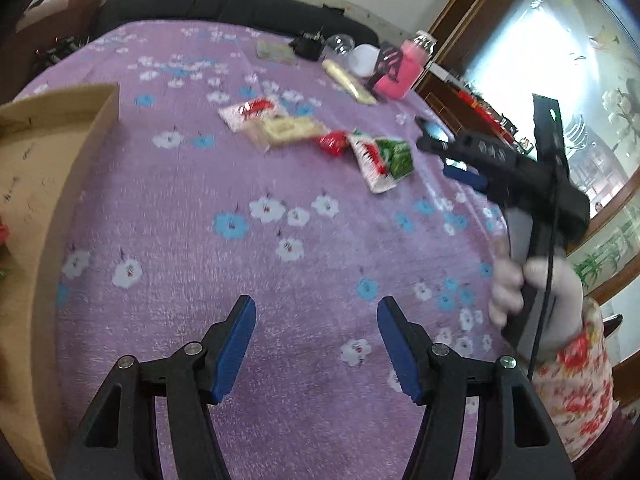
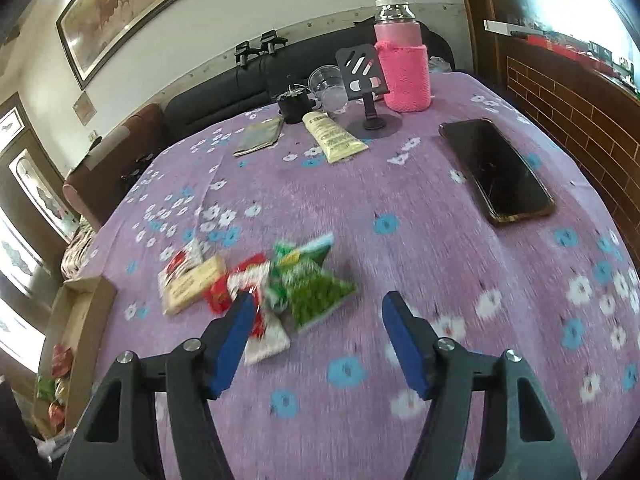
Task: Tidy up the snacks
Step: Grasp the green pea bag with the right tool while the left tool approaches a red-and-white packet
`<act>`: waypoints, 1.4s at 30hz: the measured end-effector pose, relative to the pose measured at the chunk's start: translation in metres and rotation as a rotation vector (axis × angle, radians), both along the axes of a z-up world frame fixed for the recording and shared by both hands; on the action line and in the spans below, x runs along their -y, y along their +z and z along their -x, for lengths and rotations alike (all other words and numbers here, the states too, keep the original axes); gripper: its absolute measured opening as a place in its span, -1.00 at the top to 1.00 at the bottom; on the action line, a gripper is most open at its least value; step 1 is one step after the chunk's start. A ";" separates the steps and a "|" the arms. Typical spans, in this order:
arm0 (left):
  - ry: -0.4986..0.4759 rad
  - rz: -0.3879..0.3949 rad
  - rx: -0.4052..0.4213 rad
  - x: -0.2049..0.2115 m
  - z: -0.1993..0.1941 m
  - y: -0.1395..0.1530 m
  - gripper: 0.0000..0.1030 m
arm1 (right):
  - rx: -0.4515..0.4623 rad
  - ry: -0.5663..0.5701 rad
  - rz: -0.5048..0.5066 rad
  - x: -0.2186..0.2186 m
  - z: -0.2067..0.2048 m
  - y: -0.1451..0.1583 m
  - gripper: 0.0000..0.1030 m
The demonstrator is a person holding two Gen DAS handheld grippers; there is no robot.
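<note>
A table covered with a purple flowered cloth (image 2: 400,208) holds a loose cluster of snack packets (image 2: 256,284): a pale cracker pack (image 2: 192,284), a small red packet (image 2: 218,298), a red-and-white pouch (image 2: 264,340) and a green pouch (image 2: 320,292), all touching or overlapping one another.

The left gripper (image 1: 316,348) hovers over bare cloth at the near side of the table, its blue-padded jaws apart with nothing between them. In its view the snack cluster (image 1: 320,136) lies farther off, toward the middle of the table, and a cardboard box (image 1: 52,184) sits at the left edge; only a hint of red and green shows inside it there. The right wrist view shows the same box (image 2: 84,320) at the far left, with several red and green packets already in it.

The right gripper (image 2: 318,340) is also open and empty. Its left pad sits in front of the red-and-white pouch in the picture, but whether it touches is unclear through the blur. From the left view, the right gripper (image 1: 444,152) is held in a white-gloved hand (image 1: 532,300) with a flowered sleeve (image 1: 576,384), just right of the green pouch.

At the far side stand a bottle in a pink knitted cover (image 2: 404,68), a phone stand (image 2: 366,80), a clear cup (image 2: 328,84) and a cream tube (image 2: 334,138). A dark phone (image 2: 496,172) lies flat on the right.
</note>
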State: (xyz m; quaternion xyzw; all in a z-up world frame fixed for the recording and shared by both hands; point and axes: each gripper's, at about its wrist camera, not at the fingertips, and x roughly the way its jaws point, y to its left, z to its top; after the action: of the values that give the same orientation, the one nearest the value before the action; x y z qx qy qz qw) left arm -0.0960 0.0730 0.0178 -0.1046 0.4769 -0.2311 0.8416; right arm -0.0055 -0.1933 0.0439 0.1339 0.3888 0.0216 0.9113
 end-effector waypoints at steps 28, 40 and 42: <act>-0.039 0.247 0.013 -0.011 0.012 -0.005 -0.99 | -0.074 0.289 -0.058 -0.060 0.018 -0.021 0.41; -0.227 -0.150 0.197 0.059 -0.037 0.034 -0.27 | -0.054 0.113 -0.081 -0.001 0.018 -0.026 0.41; -0.292 -0.213 0.208 0.078 -0.058 0.028 -0.29 | -0.075 0.102 -0.131 0.007 0.016 -0.031 0.41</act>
State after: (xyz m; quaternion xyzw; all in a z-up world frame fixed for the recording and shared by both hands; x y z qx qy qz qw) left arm -0.0382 -0.0047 0.0458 0.0798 0.4191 -0.3085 0.8502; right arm -0.0211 -0.2003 0.0133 0.1739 0.4266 0.0883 0.8832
